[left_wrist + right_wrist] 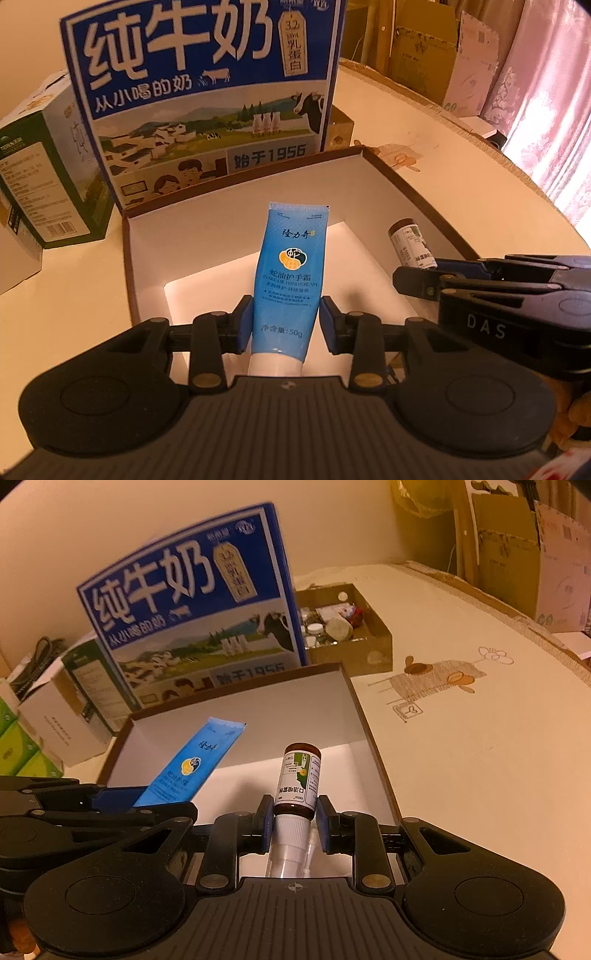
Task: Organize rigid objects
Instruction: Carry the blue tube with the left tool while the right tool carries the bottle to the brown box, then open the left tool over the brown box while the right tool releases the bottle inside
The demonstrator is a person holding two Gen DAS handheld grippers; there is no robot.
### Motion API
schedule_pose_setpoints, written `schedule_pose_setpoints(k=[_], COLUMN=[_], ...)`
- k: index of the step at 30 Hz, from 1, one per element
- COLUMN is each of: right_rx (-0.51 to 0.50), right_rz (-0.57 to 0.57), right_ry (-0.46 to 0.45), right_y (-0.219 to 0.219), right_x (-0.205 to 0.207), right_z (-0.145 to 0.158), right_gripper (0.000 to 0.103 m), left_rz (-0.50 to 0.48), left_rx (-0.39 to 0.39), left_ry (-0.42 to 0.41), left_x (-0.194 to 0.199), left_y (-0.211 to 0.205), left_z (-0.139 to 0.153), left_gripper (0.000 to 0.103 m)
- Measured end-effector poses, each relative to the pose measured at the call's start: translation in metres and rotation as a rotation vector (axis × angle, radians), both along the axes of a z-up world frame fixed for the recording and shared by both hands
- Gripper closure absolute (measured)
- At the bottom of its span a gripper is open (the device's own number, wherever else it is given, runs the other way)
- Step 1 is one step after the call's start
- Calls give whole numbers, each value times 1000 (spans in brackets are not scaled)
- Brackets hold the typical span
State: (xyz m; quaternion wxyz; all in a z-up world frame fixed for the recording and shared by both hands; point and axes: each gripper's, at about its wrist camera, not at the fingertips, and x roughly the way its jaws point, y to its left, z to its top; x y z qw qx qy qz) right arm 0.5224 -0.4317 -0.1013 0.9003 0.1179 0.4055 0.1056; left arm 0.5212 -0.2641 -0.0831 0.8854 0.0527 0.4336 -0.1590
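Note:
My left gripper is shut on a blue hand cream tube with a white cap, held over the open white-lined box. My right gripper is shut on a small brown spray bottle with a white nozzle, also over the box. In the left wrist view the right gripper comes in from the right with the bottle. In the right wrist view the left gripper shows at the left with the tube.
A tall blue milk carton box stands right behind the open box. A green and white carton is at the left. A cardboard tray of small items sits behind on the cream tablecloth. Cardboard boxes stand beyond the table.

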Motion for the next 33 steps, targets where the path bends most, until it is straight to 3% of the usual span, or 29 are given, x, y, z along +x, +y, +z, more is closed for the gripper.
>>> schedule_pose_setpoints(k=[11,13,16,21,33], right_rx=[3,19,50,78,114], right_rz=[-9,-19,-43,-58,-72], right_ry=[18,19,3,-20,-57], right_y=[4,1,-3,-3,14], right_x=[3,-3,-18,-47,-125], right_z=[-2,1,8,23,58], right_gripper=[79,73,57,48,42], left_rz=[-9,-17,-18,-18,-2], left_rx=[-14,-22,-41,-74,-103], left_ry=[-3,-13,-23,-36,-71], left_x=[7,3,-7,-29,-111], left_y=[1,3,9,21,59], left_z=[-11,-6,3,19,58], left_gripper=[68,62,61,58,55])
